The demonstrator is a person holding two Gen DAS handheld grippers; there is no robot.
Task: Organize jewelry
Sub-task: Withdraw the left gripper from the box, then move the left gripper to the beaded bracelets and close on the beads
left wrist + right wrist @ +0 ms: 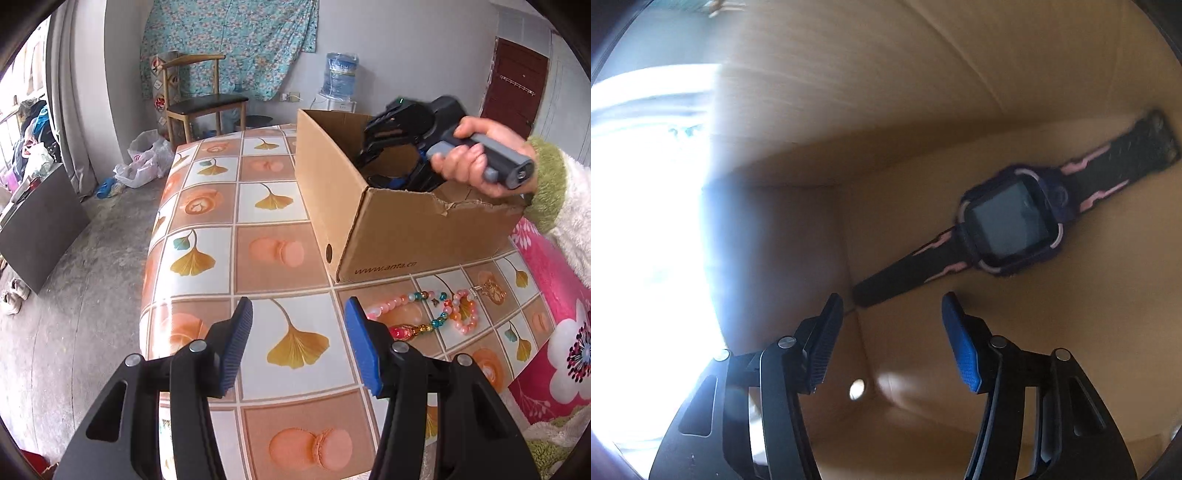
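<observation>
Watch [1008,225] lies in the box [399,236], done. My right hand-held gripper [892,325] hangs released above it. Beads [439,314] remain on the table [280,254] beside the box; left hand-held gripper [299,343] released, empty.

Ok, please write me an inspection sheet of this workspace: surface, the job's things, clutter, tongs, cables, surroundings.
Surface: table with glossy ginkgo-leaf and macaron tile-pattern cover.
Job's things: pink, teal and amber bead bracelets lie on the cover beside the brown cardboard shoebox; a dark purple and pink smartwatch lies flat on the box floor.
Clutter: nothing seen on the table.
Tongs: left tongs open, empty, above the cover; right tongs open, empty, inside the box, apart from the watch.
Cables: nothing seen.
Surroundings: wooden chair, water dispenser bottle, plastic bags on the floor, pink floral bedding.
</observation>
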